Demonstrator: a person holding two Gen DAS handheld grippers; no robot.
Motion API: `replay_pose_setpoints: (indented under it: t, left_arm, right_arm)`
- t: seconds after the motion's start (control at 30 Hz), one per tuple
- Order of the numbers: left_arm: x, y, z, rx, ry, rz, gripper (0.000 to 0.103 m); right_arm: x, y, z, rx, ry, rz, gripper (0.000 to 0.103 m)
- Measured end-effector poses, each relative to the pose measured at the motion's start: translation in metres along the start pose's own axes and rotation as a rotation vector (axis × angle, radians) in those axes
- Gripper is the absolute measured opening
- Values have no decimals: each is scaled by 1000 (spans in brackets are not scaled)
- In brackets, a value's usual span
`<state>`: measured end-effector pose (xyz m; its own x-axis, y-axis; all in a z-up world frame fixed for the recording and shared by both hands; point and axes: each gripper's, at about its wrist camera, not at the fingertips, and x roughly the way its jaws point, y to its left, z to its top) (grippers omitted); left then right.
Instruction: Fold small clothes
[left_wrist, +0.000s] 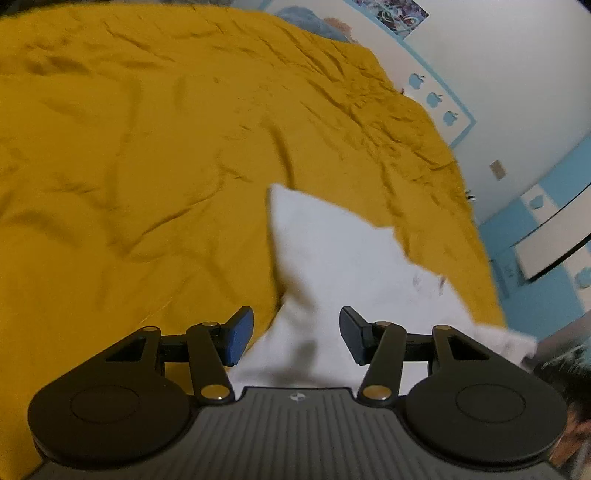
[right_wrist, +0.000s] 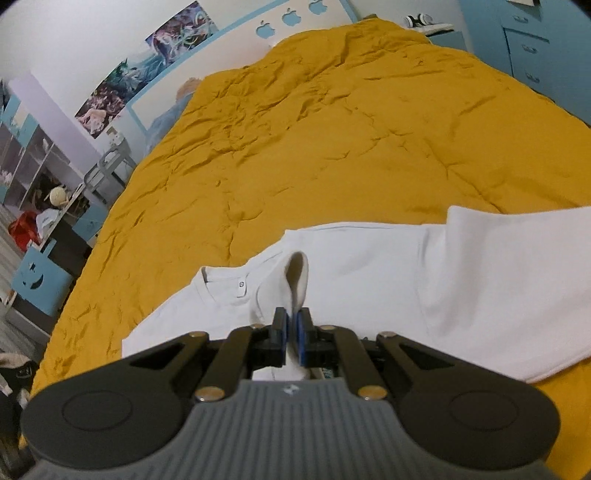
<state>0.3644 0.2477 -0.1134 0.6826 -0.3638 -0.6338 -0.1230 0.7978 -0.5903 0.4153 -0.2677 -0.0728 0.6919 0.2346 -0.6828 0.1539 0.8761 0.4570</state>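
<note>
The right gripper has its jaws pressed together on a raised fold of the white shirt, the pinched cloth standing up in a loop just past the pads. The rest of the shirt lies flat on the yellow bedspread, collar to the left. The left gripper has its jaws spread, empty, above a corner of the shirt.

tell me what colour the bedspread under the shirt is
Mustard yellow bedspread, plain and wrinkled, under the white shirt; the right wrist view shows it best.
</note>
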Motion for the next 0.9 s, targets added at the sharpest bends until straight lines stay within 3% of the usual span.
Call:
replay_pose_setpoints:
  t: [0.17, 0.27, 0.33, 0.4, 0.5, 0.6, 0.7, 0.77, 0.83, 0.87, 0.9]
  left_arm:
    - [49, 16, 34, -107, 24, -40, 60]
    - [72, 26, 44, -146, 47, -50, 40]
    - [86, 29, 47, -151, 78, -80, 8]
    - [89, 24, 50, -101, 58, -61, 4]
    - [65, 2, 56, 91, -30, -73, 3]
    - [57, -18, 62, 286, -30, 19, 4]
    - [82, -14, 60, 306, 65, 115, 6]
    - [89, -12, 52, 313, 68, 178, 19]
    - [82, -6, 48, 258, 52, 160, 26]
    - [77, -1, 50, 232, 46, 147, 30]
    - [69, 4, 51, 209, 40, 135, 40]
  right_arm:
    - [11, -6, -6, -12, 10, -19, 0]
    - [16, -15, -9, 1, 14, -24, 0]
    - [18, -21, -11, 6, 15, -23, 0]
    - [20, -25, -13, 6, 21, -23, 0]
    - [15, -28, -12, 23, 9, 17, 0]
    - [6, -36, -9, 84, -11, 106, 0]
    - [24, -40, -9, 62, 25, 18, 0]
    - [44, -48, -13, 68, 52, -31, 1]
    - [58, -54, -19, 72, 77, -86, 2]
    - [61, -55, -21, 72, 77, -105, 9]
    - [62, -57, -23, 69, 74, -127, 11]
